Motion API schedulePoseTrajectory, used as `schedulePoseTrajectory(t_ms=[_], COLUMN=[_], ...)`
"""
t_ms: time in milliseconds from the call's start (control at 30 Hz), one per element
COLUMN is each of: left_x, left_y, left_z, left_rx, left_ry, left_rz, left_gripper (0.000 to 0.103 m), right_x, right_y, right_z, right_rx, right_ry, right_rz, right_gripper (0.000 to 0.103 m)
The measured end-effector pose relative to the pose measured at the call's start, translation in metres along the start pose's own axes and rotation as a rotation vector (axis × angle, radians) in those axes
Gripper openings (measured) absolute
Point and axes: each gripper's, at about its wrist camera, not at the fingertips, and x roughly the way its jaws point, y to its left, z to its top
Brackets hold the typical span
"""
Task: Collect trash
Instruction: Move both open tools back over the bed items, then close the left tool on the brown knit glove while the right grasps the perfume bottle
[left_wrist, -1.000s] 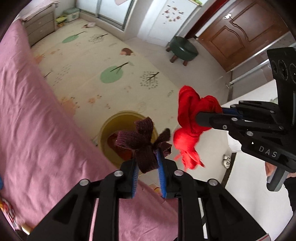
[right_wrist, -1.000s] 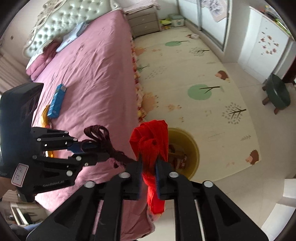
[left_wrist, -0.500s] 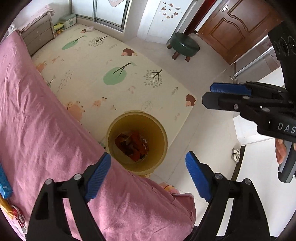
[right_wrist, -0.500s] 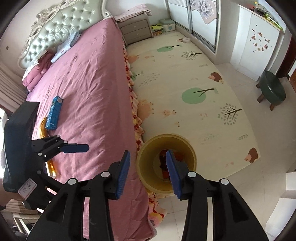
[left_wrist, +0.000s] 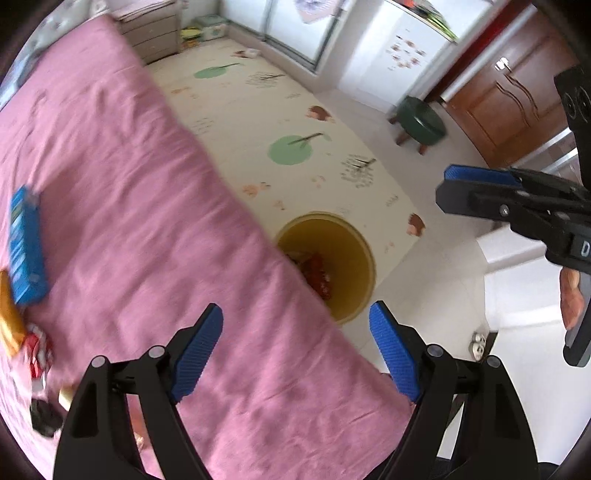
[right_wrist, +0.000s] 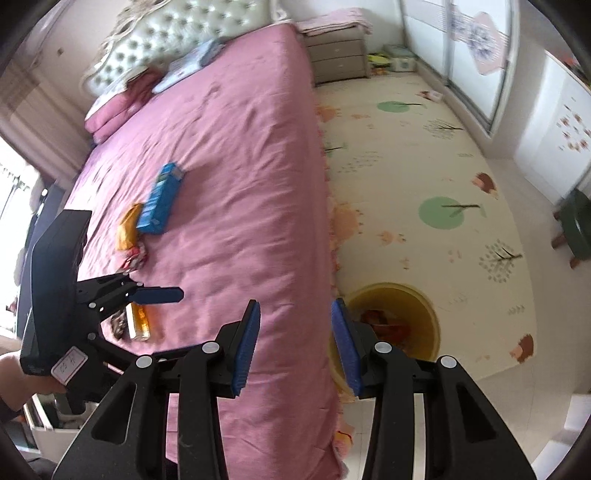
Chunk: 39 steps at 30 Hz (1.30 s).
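The yellow bin (left_wrist: 354, 254) stands on the floor mat (left_wrist: 258, 110) right against the edge of the bed (left_wrist: 129, 184), holding red and orange scraps (left_wrist: 317, 273) at its bottom. More trash lies on the pink cover well away from it: a blue box (right_wrist: 160, 199), an orange wrapper (right_wrist: 127, 226) touching it, a red-white wrapper (right_wrist: 136, 258) and a small amber bottle (right_wrist: 138, 320). The left gripper (left_wrist: 295, 350) and right gripper (right_wrist: 293, 343) hang above the bed edge, jaws spread wide, both empty.
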Motion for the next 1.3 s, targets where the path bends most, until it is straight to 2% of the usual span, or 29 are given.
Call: schedulePoseTrajectory(t_ms=[200,433,733,1133,1300], left_x=[-0.029,-0.059,-0.075,-0.062,-0.045], left_y=[0.058,0.128,0.19,0.247,0.259], left_z=[-0.038,-0.101,-0.166,-0.216,-0.219], left_rx=[-0.126,-0.283,-0.426,-0.521,-0.514], left_ry=[-0.034,-0.055,-0.059,-0.044,-0.026], left_rz=[0.062,0.139,0.164,0.171,0.15], left_gripper=[0.081,0.081,0.08,0.079,0.079], right_x=[0.027,0.063,0.101,0.154,0.177], right_y=[0.065,0.142,0.223,0.281,0.295], right_z=[0.002,-0.005,-0.016,-0.029,-0.033], right_rx=[-0.102,-0.207,-0.307,-0.373,-0.391], right_ry=[0.048,0.119,0.191,0.277,0.299], right_rz=[0.062,0.134,0.187,0.189,0.172], right_gripper=[0.04,0.04,0.04,0.04,0.04])
